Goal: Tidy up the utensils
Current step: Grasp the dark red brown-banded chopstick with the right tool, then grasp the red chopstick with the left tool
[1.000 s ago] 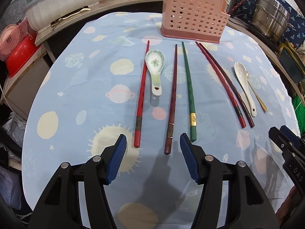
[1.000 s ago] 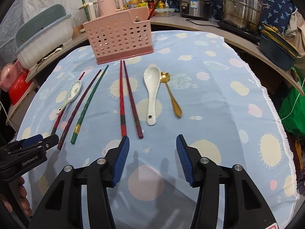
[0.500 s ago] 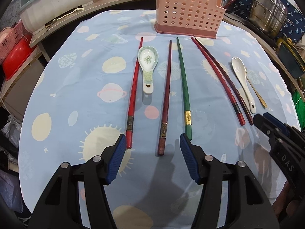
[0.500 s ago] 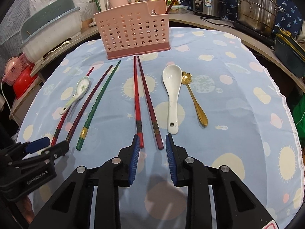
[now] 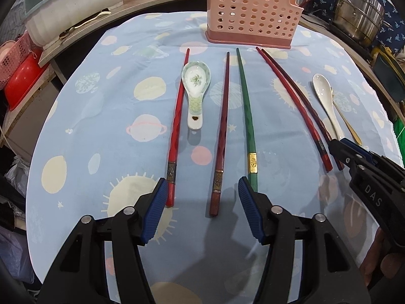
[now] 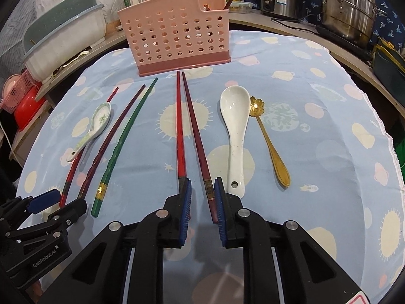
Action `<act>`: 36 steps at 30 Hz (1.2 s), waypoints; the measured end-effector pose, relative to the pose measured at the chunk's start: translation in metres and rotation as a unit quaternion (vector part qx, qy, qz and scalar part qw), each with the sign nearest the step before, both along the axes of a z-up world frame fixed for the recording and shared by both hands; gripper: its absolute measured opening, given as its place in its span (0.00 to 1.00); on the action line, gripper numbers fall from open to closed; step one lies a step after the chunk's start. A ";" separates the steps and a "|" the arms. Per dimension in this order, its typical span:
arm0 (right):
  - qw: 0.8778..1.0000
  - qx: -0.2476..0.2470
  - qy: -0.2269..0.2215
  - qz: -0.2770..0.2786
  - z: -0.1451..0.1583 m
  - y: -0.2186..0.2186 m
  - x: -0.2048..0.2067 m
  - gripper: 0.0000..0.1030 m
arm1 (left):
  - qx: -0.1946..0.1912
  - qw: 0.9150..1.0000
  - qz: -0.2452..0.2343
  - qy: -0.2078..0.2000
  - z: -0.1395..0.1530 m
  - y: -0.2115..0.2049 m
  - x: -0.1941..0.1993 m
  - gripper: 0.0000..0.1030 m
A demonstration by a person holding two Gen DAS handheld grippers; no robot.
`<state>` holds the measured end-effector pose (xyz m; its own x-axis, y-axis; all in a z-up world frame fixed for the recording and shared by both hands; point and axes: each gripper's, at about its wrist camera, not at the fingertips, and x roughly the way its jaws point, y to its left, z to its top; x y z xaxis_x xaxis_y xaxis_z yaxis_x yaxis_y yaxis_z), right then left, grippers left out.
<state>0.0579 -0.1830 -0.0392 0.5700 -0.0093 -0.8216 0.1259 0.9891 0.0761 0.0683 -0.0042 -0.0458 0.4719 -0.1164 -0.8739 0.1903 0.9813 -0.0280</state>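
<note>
The right gripper (image 6: 202, 202) is closing, its blue pads on either side of the near ends of a pair of chopsticks: a bright red chopstick (image 6: 180, 136) at its left pad and a dark maroon chopstick (image 6: 196, 136) running between the pads close to the right one. Whether the pads already press on them cannot be told. Just right of this gripper lies a white ceramic soup spoon (image 6: 236, 136), and beyond that a gold metal spoon with a flower-shaped bowl (image 6: 270, 147).

The left gripper (image 5: 202, 202) hangs with its pads well apart and holds nothing. A dark red-brown chopstick (image 5: 222, 131) lies between them, its near end just ahead of the pads; a red chopstick (image 5: 177, 124) ends by the left pad and a green chopstick with a gold band (image 5: 246, 116) by the right one. Farther ahead, between the red and the red-brown sticks, rests a green-patterned ceramic spoon (image 5: 196, 88).

All of these lie on the desk's pale blue planet-print cloth (image 6: 316, 131). Straight ahead of both grippers, at the far end of the chopsticks, stands the pink perforated plastic utensil holder (image 6: 174, 38).
</note>
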 end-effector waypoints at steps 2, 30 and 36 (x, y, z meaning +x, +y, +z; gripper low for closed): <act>1.000 -0.001 0.005 0.000 -0.004 0.000 0.002 0.17 | 0.002 1.000 0.002 0.000 0.000 0.000 0.001 0.53; 1.000 0.025 0.012 -0.004 -0.006 -0.008 -0.024 0.08 | -0.041 0.999 -0.011 -0.007 0.009 0.003 -0.008 0.39; 1.000 0.028 0.009 -0.004 -0.003 -0.008 -0.026 0.07 | -0.039 0.999 -0.014 -0.007 0.008 0.002 -0.006 0.39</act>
